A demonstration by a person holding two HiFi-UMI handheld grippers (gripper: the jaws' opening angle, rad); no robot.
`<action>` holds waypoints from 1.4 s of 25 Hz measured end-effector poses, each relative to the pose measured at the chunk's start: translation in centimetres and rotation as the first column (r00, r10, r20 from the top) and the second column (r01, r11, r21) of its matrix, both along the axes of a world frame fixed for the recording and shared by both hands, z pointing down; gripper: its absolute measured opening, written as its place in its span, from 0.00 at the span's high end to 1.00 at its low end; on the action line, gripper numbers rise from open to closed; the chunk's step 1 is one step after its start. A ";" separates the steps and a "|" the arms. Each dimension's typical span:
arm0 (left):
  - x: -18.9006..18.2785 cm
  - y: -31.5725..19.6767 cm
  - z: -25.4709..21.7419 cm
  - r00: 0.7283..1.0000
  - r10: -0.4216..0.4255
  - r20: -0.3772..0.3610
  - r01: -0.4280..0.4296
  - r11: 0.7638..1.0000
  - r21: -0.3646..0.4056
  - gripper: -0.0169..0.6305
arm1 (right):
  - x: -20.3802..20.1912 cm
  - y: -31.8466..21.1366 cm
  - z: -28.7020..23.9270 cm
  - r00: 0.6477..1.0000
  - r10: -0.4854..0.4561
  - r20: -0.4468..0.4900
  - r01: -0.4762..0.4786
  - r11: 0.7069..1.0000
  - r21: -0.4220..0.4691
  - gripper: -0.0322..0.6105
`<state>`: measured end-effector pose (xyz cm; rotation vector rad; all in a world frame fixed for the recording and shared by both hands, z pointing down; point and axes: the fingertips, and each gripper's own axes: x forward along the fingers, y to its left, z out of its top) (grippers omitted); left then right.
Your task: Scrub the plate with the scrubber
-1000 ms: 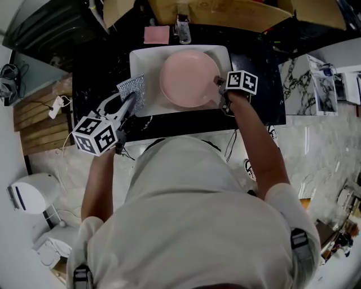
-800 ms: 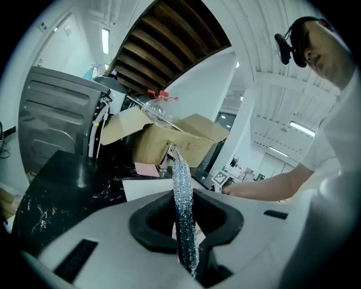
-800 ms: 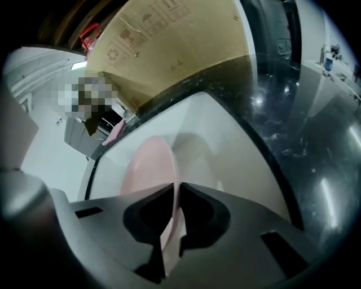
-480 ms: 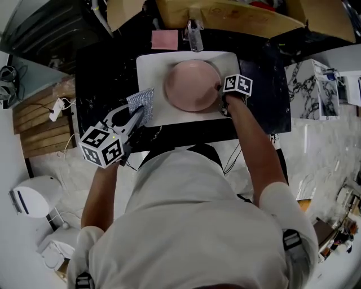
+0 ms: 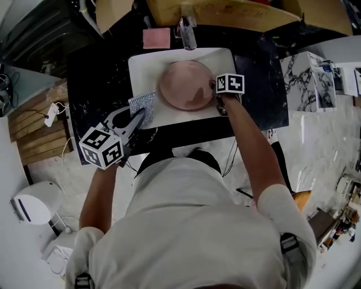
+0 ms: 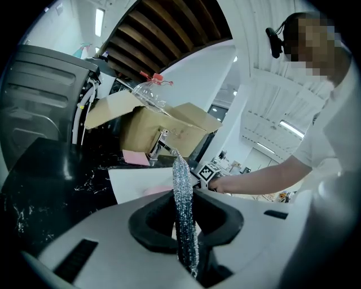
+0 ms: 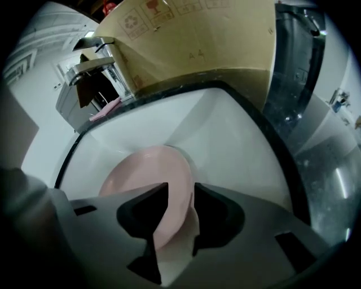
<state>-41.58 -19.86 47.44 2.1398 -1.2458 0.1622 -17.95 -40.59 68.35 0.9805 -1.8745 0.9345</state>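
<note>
A pink plate (image 5: 186, 84) lies in the white sink (image 5: 146, 65), tilted in the right gripper view (image 7: 149, 178). My right gripper (image 5: 216, 89) is at the plate's right rim. Its jaws have just been opening, and the rim stands between them with a gap on each side (image 7: 179, 209). My left gripper (image 5: 138, 115) is shut on a silver mesh scrubber (image 5: 142, 105), held over the sink's left front corner. In the left gripper view the scrubber (image 6: 183, 214) sticks up edge-on from the closed jaws.
A chrome faucet (image 7: 98, 62) and a pink sponge (image 5: 155, 38) sit at the sink's back edge. Cardboard boxes (image 5: 225, 11) stand behind it. Black marbled counter (image 5: 96, 73) surrounds the sink. A plastic bottle (image 6: 149, 93) lies on a box.
The right gripper has sunk into the sink with the plate's rim and its jaws have spread. The left gripper with the scrubber has dropped slightly toward the sink.
</note>
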 end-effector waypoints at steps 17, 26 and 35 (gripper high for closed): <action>11.2 5.7 -5.0 0.976 -0.030 0.215 -0.006 0.986 0.167 0.86 | 5.9 14.5 -20.2 0.933 -0.326 0.153 0.211 0.839 0.502 0.75; 19.0 16.6 -7.0 0.949 -0.164 0.269 0.105 0.970 0.218 0.86 | 15.2 28.1 -23.2 0.892 -0.436 0.118 0.266 0.717 0.644 0.76; 22.6 26.1 -8.5 0.924 -0.183 0.337 0.122 0.973 0.196 0.86 | 21.4 37.9 -23.9 0.879 -0.460 0.129 0.263 0.691 0.674 0.76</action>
